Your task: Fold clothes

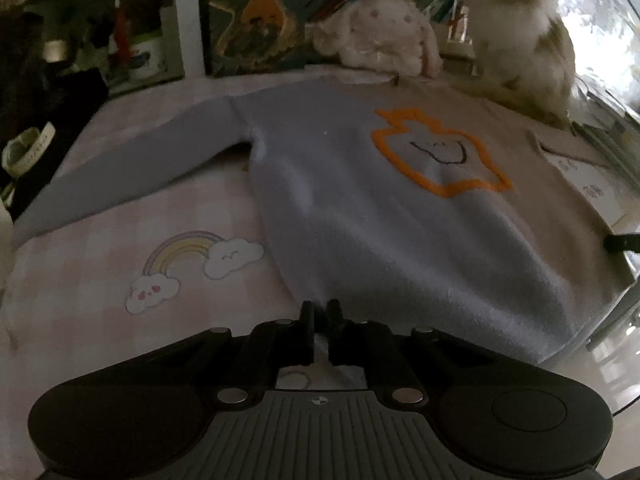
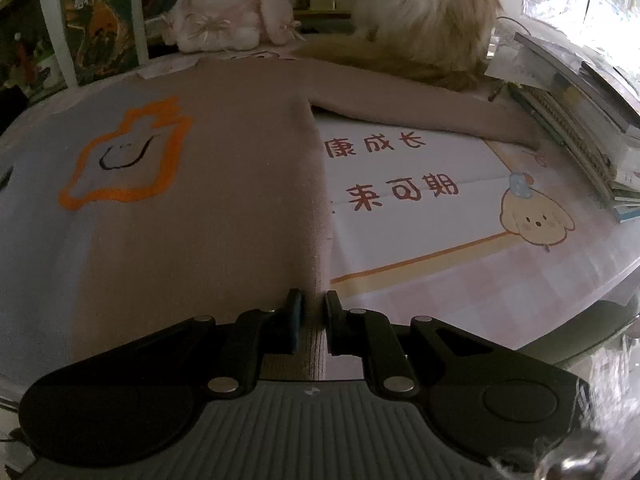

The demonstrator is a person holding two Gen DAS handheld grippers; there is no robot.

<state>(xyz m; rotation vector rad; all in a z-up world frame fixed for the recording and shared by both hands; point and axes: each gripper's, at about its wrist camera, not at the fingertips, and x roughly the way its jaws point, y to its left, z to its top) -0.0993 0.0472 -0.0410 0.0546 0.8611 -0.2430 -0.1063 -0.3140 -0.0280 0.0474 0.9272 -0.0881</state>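
Note:
A sweater point(image 1: 400, 220), grey-blue on one half and tan on the other with an orange outlined motif, lies flat and face up on the table. Its sleeves spread to both sides: the grey one point(image 1: 140, 168) and the tan one point(image 2: 420, 108). My left gripper point(image 1: 320, 308) sits at the grey corner of the bottom hem, its fingers almost together on the fabric's edge. My right gripper point(image 2: 313, 300) is at the tan corner of the sweater point(image 2: 200, 220), shut on the ribbed hem that shows between its fingers.
A pink checked tablecloth point(image 1: 100, 300) with cartoon prints covers the table. A fluffy cat point(image 2: 432, 12) sits at the far edge, its tail by the tan sleeve. A plush rabbit point(image 2: 224, 8) stands beside it. Stacked books point(image 2: 580, 128) line the right edge.

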